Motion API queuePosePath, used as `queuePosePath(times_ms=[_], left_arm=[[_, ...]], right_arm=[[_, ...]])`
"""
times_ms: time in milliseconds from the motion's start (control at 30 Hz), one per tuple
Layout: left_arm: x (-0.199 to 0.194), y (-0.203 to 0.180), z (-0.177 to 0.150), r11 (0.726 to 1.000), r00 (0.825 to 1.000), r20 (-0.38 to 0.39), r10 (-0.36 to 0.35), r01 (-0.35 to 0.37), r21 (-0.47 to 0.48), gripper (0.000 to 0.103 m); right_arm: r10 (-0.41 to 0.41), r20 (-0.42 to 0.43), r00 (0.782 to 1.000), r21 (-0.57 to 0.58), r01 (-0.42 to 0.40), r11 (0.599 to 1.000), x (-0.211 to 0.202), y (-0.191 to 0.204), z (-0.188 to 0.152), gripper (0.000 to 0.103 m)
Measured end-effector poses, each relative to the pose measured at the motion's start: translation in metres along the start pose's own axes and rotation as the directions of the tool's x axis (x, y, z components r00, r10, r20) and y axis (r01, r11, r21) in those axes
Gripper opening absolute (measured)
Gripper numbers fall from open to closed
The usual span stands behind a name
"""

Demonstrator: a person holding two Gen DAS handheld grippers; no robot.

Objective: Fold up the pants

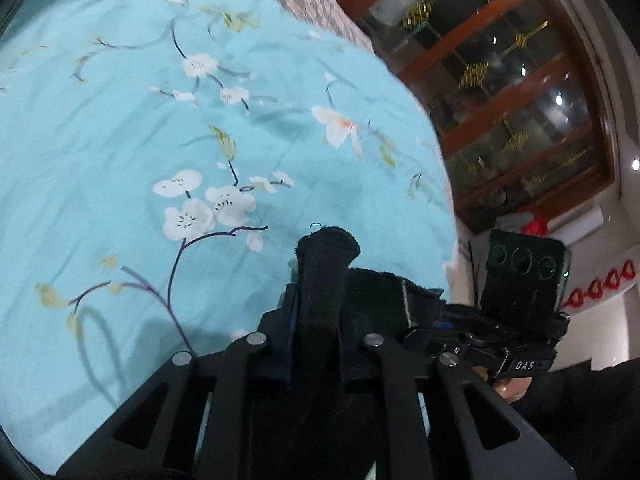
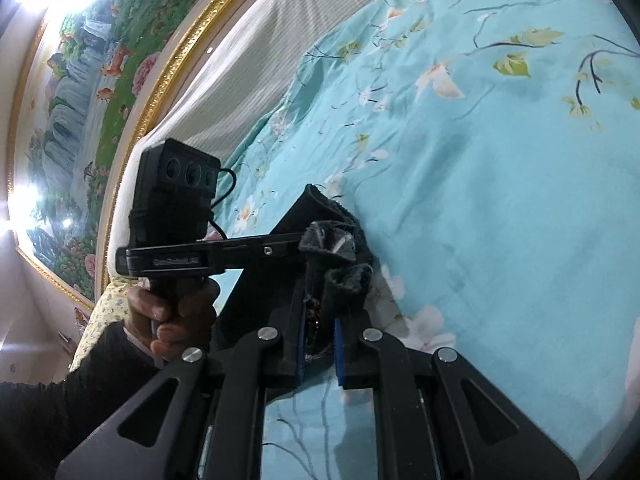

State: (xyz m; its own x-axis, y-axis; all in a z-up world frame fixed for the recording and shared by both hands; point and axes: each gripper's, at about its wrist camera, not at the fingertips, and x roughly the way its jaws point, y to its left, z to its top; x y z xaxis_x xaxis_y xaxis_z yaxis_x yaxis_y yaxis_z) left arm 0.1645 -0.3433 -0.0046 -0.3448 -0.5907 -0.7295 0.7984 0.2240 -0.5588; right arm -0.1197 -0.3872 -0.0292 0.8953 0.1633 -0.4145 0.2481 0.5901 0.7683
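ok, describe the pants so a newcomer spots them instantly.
Start from the turquoise bedspread printed with white blossoms. In front of it, both grippers are clamped on a bunch of cloth: the pants. They are the only black fabric against the pale floral cover.

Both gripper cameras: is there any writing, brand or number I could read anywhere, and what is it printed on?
"DAS": white letters on the black clamp bar of the other handheld gripper, seen from the left wrist view.
Embossed lettering on the black bar under the camera box, right wrist view: too blurred to read.
The flowered bedsheet, the framed painting and the cabinet show no text.
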Motion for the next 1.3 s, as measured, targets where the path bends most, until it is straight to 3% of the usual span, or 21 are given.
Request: queuePosePath(times_ms=[233,433,633,800,1100,1233,1300], left_arm=[[-0.065,-0.03,-0.028,1.0,0.989,0.148,0.002,-0.005,0.02,0.014],[-0.12,-0.042,-0.074,1.0,0.957,0.291,0.015,-0.008,-0.025,0.014],[-0.147,-0.031,-0.123,0.993,0.925,0.367,0.1,-0.068,-0.101,0.012],[-0.152,-0.003,-0.16,0.976,0.908,0.384,0.165,-0.096,-0.194,0.012],[-0.148,0.043,-0.209,0.926,0.889,0.385,0.249,-0.103,-0.363,0.012],[-0.15,0.051,-0.232,0.905,0.882,0.377,0.282,-0.114,-0.41,0.013],[-0.153,0.055,-0.242,0.886,0.874,0.375,0.31,-0.123,-0.446,0.02]], right_arm=[[0.181,-0.008,0.983,-0.067,-0.181,0.981,-0.005,0.046,0.004,0.012],[0.306,-0.094,0.947,-0.11,-0.315,0.943,0.015,0.092,-0.003,0.013],[0.346,-0.2,0.917,-0.137,-0.376,0.916,0.053,0.121,-0.023,0.014],[0.322,-0.294,0.9,-0.14,-0.374,0.917,0.089,0.133,-0.042,0.014],[0.217,-0.379,0.9,-0.177,-0.3,0.937,0.132,0.141,-0.073,0.015],[0.195,-0.405,0.893,-0.18,-0.287,0.941,0.14,0.14,-0.082,0.025],[0.194,-0.421,0.886,-0.196,-0.297,0.934,0.14,0.141,-0.087,0.034]])
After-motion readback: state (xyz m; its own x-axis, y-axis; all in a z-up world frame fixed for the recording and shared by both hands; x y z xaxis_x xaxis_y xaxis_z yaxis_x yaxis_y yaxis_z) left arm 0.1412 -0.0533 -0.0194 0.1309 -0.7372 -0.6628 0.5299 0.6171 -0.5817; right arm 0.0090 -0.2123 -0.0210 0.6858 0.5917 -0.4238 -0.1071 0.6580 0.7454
